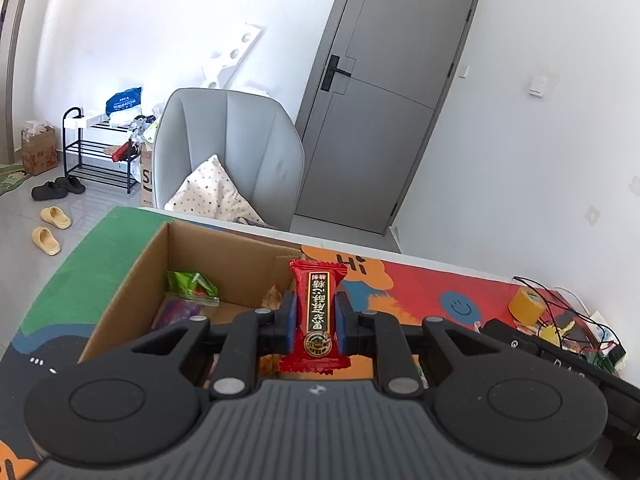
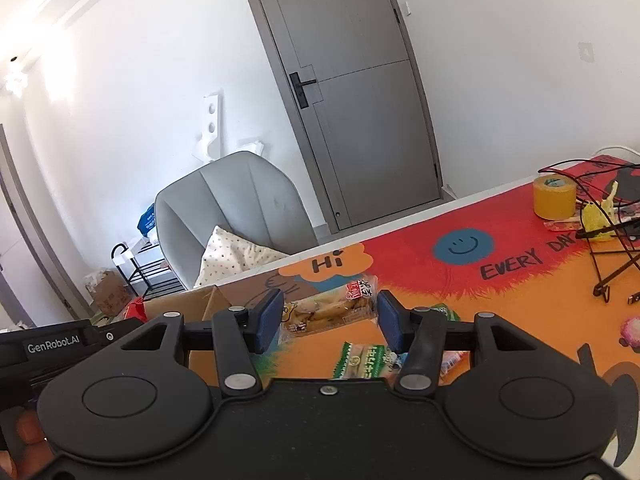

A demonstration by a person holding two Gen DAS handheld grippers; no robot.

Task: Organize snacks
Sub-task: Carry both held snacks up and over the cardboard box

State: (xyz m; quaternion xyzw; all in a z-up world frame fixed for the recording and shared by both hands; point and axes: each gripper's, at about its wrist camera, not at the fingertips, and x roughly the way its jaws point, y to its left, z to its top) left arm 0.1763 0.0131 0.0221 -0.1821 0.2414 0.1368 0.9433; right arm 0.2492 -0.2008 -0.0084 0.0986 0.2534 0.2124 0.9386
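Observation:
My left gripper [image 1: 316, 304] is shut on a red candy packet [image 1: 317, 312] with a black label, held upright over the near right part of an open cardboard box [image 1: 192, 248]. Inside the box lie a green packet [image 1: 192, 285] and a purple packet [image 1: 176, 313]. My right gripper [image 2: 329, 314] holds a clear packet of yellowish snacks with a red label [image 2: 332, 308] crosswise between its blue pads, above the orange table mat [image 2: 520, 320]. The box's corner [image 2: 200, 304] shows at the left of the right wrist view.
A green-and-white packet [image 2: 364, 360] and a pink wrapper [image 2: 452, 360] lie on the mat under my right gripper. A yellow tape roll [image 2: 554, 196] and tangled black cables [image 2: 616, 240] sit at the far right. A grey armchair [image 1: 228, 152] stands behind the table.

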